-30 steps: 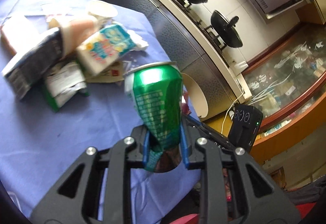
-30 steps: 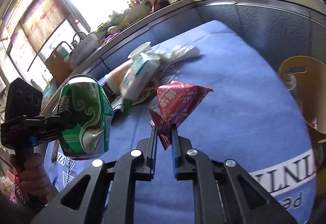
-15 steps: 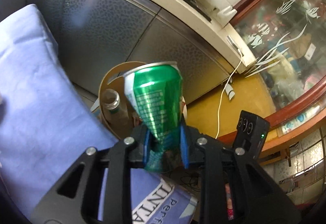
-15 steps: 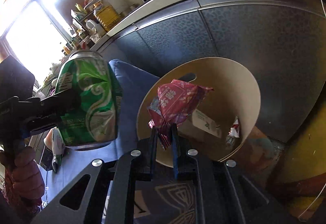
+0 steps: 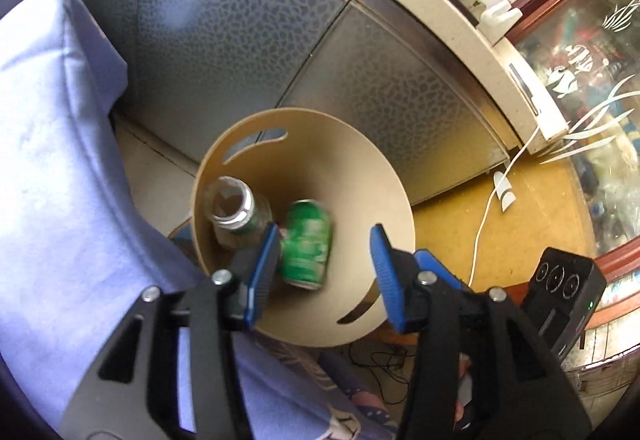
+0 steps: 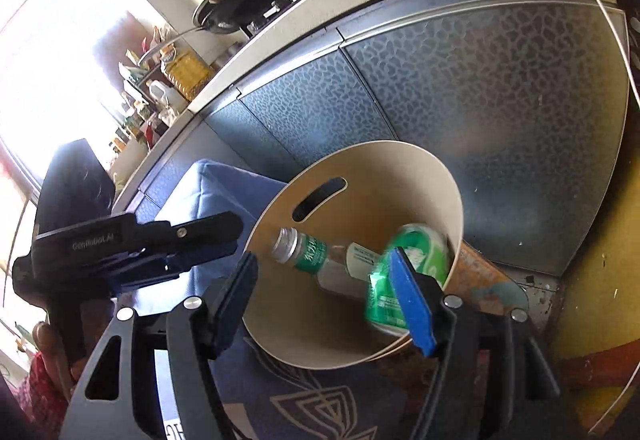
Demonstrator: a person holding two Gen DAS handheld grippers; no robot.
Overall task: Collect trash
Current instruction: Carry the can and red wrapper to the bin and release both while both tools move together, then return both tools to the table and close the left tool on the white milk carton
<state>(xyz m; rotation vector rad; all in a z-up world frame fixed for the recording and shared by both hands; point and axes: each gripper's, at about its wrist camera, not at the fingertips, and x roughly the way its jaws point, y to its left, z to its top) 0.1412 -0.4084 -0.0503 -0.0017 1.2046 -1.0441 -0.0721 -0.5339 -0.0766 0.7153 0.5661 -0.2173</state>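
A tan round bin [image 5: 298,111] stands on the floor below both grippers. Inside it lie a clear bottle with a green label [image 5: 234,210] and a green can [image 5: 308,246], blurred as it drops. My left gripper [image 5: 324,268] hangs over the bin with its jaws opening and nothing between them. The right wrist view shows the same bin [image 6: 448,184], bottle [image 6: 316,256] and can [image 6: 416,260]. There my right gripper [image 6: 326,296] is also opening and empty above the bin. The left gripper [image 6: 224,236] reaches in from the left. The red wrapper is not in sight.
A blue cloth [image 5: 48,160] covers the table edge left of the bin. Grey patterned cabinet doors [image 5: 240,40] stand close behind it, under a counter with black pans [image 6: 240,4]. A white cable [image 5: 480,232] hangs to the yellow floor at the right.
Both grippers swung from over the table to above the bin and opened. The green can left the left gripper and fell in. The red wrapper is gone from the right gripper.
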